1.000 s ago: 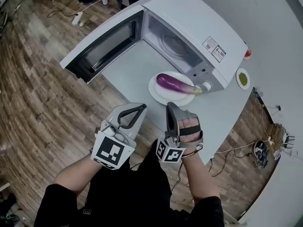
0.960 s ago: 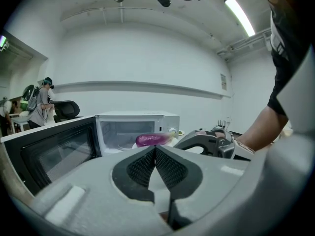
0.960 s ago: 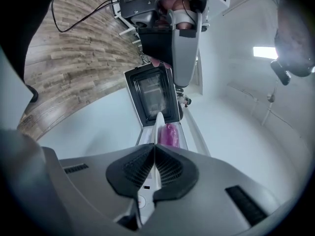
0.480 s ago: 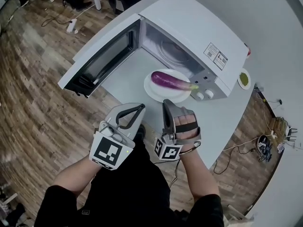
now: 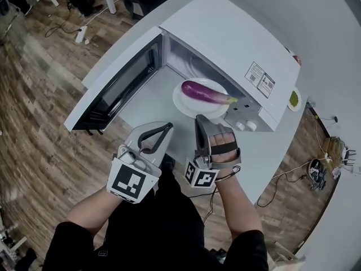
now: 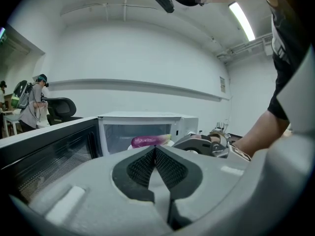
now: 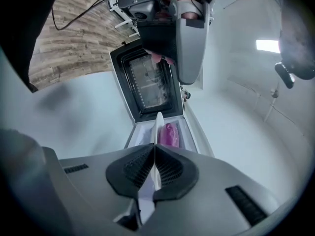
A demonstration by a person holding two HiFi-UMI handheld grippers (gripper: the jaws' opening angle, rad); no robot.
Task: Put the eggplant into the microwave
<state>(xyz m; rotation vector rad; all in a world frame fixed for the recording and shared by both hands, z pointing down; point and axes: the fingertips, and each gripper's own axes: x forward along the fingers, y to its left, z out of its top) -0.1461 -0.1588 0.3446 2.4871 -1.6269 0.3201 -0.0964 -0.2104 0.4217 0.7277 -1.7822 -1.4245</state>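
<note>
A purple eggplant point(image 5: 206, 92) lies on a white plate point(image 5: 186, 107) just in front of the open cavity of the white microwave point(image 5: 237, 38). The microwave door point(image 5: 118, 83) hangs wide open to the left. My right gripper point(image 5: 200, 117) is shut on the plate's near rim. In the right gripper view the plate point(image 7: 158, 127) runs edge-on between the pads, with the eggplant point(image 7: 170, 134) beyond. My left gripper point(image 5: 166, 127) is beside it on the left, shut and empty. In the left gripper view the eggplant point(image 6: 147, 141) shows ahead of the left gripper point(image 6: 155, 149).
A small dish of something green point(image 5: 293, 99) stands on the grey table point(image 5: 271, 145) right of the microwave. Cables and a power strip point(image 5: 82, 33) lie on the wooden floor. A person point(image 6: 34, 102) stands far off at a desk.
Both grippers have advanced toward the microwave. The plate with the eggplant has moved from in front of the control panel to the mouth of the cavity.
</note>
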